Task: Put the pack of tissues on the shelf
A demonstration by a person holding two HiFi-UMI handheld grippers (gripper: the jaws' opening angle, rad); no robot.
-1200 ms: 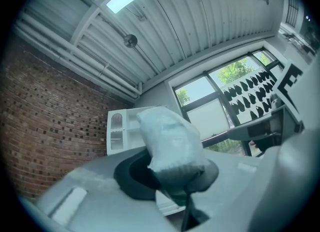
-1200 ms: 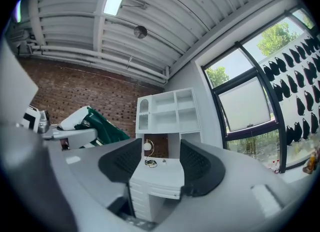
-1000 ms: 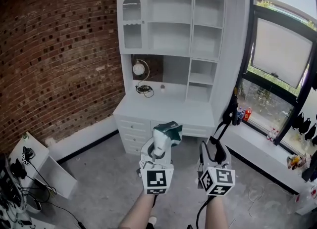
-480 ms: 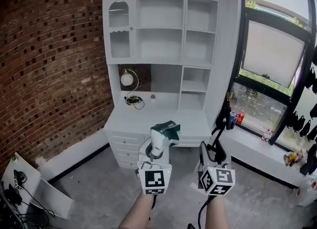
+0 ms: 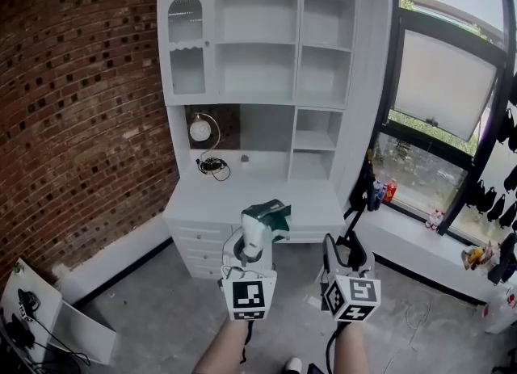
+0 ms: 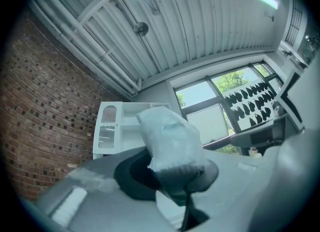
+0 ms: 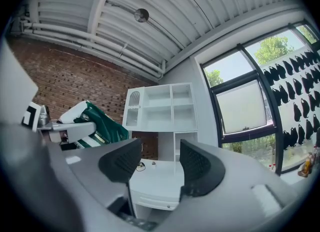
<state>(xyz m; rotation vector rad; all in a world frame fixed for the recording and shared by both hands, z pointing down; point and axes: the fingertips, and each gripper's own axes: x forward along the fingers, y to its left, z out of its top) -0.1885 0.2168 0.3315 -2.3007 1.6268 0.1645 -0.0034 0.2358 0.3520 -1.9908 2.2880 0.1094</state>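
My left gripper is shut on a pack of tissues, green and white in a clear wrapper, held up in front of me. In the left gripper view the pack stands between the dark pads and hides most of what lies ahead. The white shelf unit with open compartments stands on a white desk against the wall, a short way beyond the pack. My right gripper hangs open beside the left one, with nothing between its pads. The right gripper view also shows the pack at its left and the shelf unit ahead.
A round lamp and a dark cable sit on the desk under the shelves. A brick wall runs along the left. A large window with bottles on its sill is at the right. A white board leans at the lower left.
Both grippers, and I with them, have come closer to the shelf unit, which looks larger and has shifted left in the head view. The pack stays in the left gripper.
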